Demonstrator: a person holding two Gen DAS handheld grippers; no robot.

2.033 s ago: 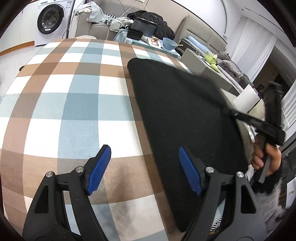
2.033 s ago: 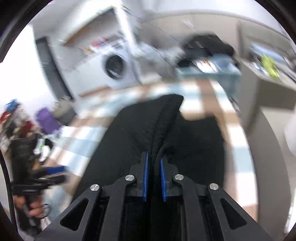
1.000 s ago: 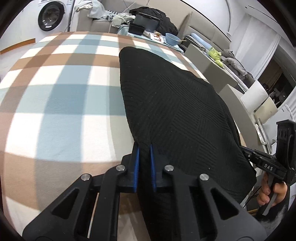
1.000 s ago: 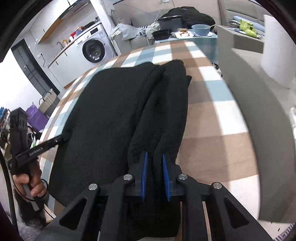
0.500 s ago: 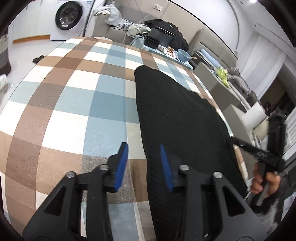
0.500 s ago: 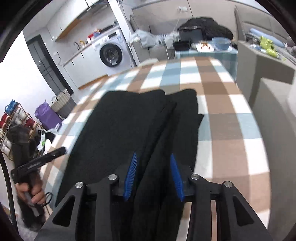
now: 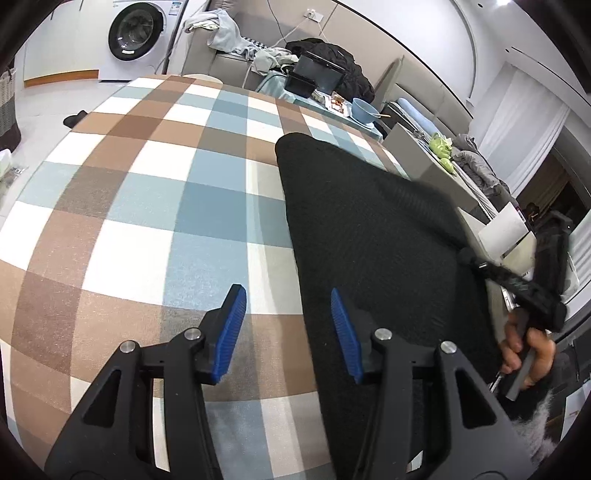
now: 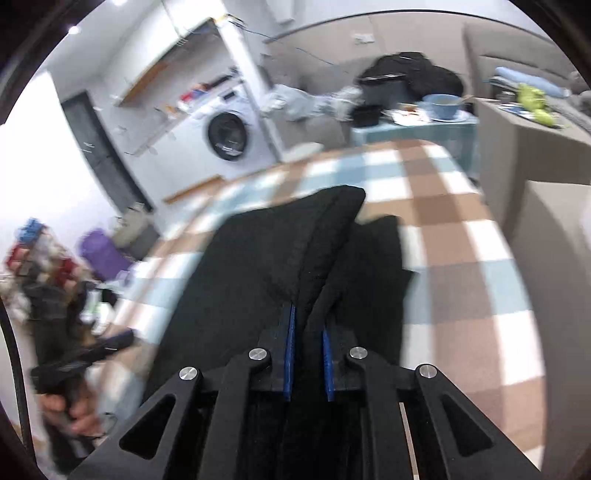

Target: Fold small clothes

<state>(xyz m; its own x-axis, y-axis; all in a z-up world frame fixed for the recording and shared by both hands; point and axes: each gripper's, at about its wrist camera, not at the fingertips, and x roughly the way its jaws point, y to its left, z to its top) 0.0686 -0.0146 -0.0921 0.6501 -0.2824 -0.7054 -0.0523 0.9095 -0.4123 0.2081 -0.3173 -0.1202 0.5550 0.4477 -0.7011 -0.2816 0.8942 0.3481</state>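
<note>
Black knit garment (image 7: 373, 236) is lying on the checked counter (image 7: 155, 206), filling the centre and right of the left wrist frame, its far corner pointing toward the upper middle. Left tool (image 7: 288, 332) is sitting at the bottom centre, blue pads (image 7: 229, 334) well apart and the jaws opening; nothing is pinched, the left pad is hanging over bare checked cloth and the right pad is sitting over the garment's left edge. Right tool (image 7: 517, 284) is showing at the right edge of that frame, its tip at the garment's right edge, with a hand (image 7: 524, 350) wrapping the handle.

In the right wrist frame the right tool (image 8: 308, 365) is at the bottom centre, jaws closing, narrow gap, a raised fold of the garment (image 8: 280, 258) running between the blue pads (image 8: 290, 354) and being gripped. Garment is spreading from the centre down to the bottom of the frame, a second layer lying to the right of the fold. Frame is motion-blurred. Left tool (image 8: 85, 354) is appearing blurred at the lower left, held by a hand (image 8: 74, 410).

Washing machine (image 7: 138, 35) is standing at the upper left in the left wrist frame; blue bowl (image 7: 364, 109) is sitting on a side table beyond the counter.
</note>
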